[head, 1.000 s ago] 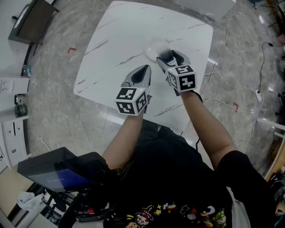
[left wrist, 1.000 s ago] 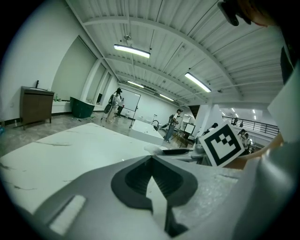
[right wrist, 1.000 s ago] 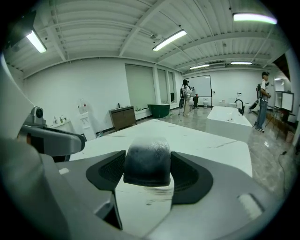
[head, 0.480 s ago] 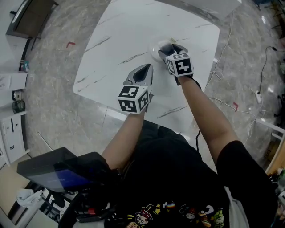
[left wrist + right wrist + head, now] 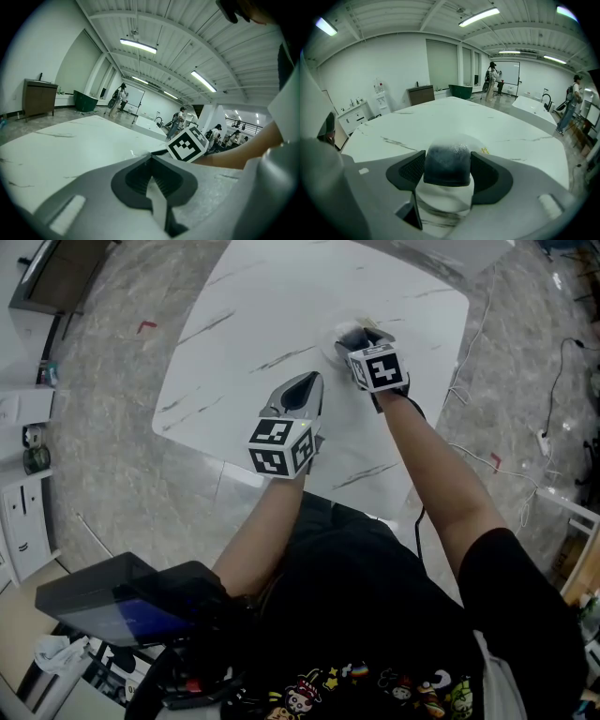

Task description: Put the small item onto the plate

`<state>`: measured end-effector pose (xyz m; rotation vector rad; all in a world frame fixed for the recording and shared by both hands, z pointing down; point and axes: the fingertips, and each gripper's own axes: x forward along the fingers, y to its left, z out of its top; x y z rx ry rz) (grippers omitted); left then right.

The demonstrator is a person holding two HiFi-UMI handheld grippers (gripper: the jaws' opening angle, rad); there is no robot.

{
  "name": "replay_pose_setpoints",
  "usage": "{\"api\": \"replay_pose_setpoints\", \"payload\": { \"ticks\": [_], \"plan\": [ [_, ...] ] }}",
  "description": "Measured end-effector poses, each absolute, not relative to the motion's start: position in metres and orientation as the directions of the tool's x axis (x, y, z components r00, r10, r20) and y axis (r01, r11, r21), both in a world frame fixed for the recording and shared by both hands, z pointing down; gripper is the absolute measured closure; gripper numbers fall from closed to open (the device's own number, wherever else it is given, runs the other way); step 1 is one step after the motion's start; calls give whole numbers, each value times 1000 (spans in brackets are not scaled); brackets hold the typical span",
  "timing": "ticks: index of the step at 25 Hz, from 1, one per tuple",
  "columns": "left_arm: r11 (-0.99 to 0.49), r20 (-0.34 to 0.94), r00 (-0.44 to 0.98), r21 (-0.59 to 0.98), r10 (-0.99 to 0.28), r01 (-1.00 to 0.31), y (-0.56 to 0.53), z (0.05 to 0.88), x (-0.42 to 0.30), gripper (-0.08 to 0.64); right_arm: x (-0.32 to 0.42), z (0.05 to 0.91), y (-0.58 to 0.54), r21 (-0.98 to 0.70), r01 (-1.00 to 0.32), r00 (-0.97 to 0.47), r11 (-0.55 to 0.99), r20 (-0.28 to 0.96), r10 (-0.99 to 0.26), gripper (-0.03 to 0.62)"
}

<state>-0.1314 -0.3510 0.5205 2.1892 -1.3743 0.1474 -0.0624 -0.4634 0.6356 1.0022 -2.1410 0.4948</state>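
The small item (image 5: 446,164), a dark rounded lump, sits clamped between the pads of my right gripper (image 5: 447,174). In the head view that right gripper (image 5: 355,335) hovers over the small white plate (image 5: 330,342) near the far right of the white marble table (image 5: 253,315). Only part of the plate's pale rim (image 5: 476,140) shows beyond the item in the right gripper view. My left gripper (image 5: 309,381) rests lower and to the left, jaws shut with nothing in them, well short of the plate. From the left gripper (image 5: 151,157) view, the right gripper's marker cube (image 5: 187,144) is ahead.
Cables (image 5: 544,442) trail over the floor right of the table. A dark cabinet (image 5: 47,277) stands at top left, and a dark case (image 5: 122,601) lies by the person's legs. The table's near edge runs just below my left gripper's cube.
My right gripper has carried the dark item farther from me and slightly up the table, ending over the plate. The left gripper has hardly moved.
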Motion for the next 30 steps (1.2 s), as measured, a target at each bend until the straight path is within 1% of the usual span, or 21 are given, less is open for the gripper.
{"api": "replay_pose_setpoints", "payload": {
  "ticks": [9, 30],
  "plan": [
    [-318, 374, 468, 397, -801, -861, -354, 528, -136, 560, -61, 650, -467, -26, -783, -418, 622, 762, -495, 265],
    [-307, 386, 467, 408, -796, -860, -354, 541, -138, 560, -66, 663, -473, -41, -775, -429, 631, 767, -477, 266]
  ]
}}
